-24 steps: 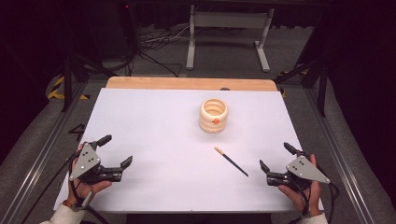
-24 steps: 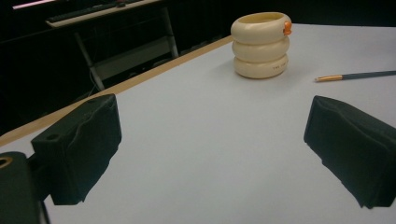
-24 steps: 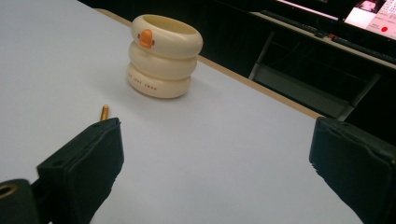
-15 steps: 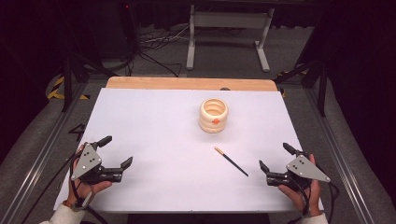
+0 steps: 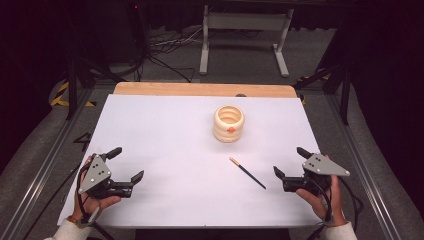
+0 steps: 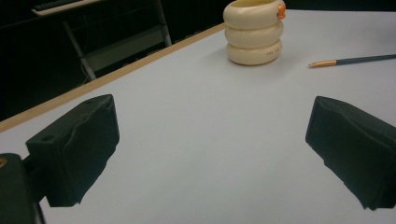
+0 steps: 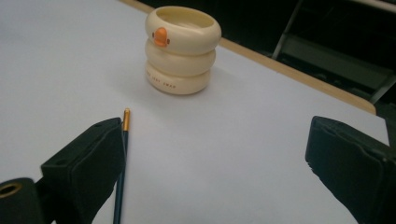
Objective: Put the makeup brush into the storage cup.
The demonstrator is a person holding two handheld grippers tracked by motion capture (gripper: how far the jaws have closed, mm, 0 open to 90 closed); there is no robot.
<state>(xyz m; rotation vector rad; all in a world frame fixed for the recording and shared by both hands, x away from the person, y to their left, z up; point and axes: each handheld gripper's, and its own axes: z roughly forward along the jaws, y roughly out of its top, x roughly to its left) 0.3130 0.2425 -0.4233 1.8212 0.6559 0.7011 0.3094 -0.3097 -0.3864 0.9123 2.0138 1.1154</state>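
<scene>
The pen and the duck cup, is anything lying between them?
No. Between the pen and the duck cup there is just bare white table, seen in the high view and the right gripper view.

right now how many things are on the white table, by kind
cup: 1
pencil: 1
tools, a left tool and a right tool, both open and holding nothing: 2
total: 4

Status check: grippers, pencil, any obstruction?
Left gripper and right gripper open, empty. Pencil flat on table, untouched. Holder upright beyond; path clear.
</scene>
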